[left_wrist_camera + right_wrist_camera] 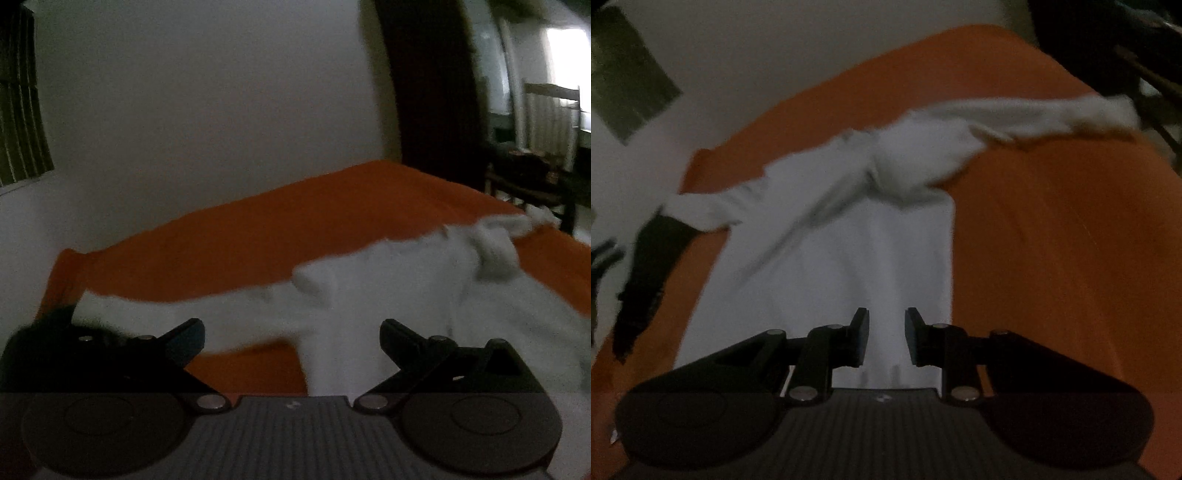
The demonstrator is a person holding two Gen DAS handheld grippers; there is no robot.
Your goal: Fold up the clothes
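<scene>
A: Where is the white garment found?

B: It is spread on the orange bed cover, ahead of and below the fingers of the right gripper. Its flat body is seen through the gap between those fingers, and a bunched part is seen farther ahead. One sleeve is stretched away to the right of the fingers, another to the left.

A: Is the cloth held by the right gripper?

B: No pinch is seen. The fingers are set a little apart, and nothing is clamped between the pads.

A: And the left gripper?

B: Its fingers are spread wide. The white garment is seen between and beyond them, blurred, but it is not pressed by either pad.

A: What is seen farther out?

B: In the left wrist view the orange bed cover is seen beyond the fingertips, with a pale wall behind it. A striped curtain is hung far to the left of the fingers, and a dark door frame and a chair are placed far to the right. A dark object, too blurred to be named, is seen left of the right gripper's fingers
</scene>
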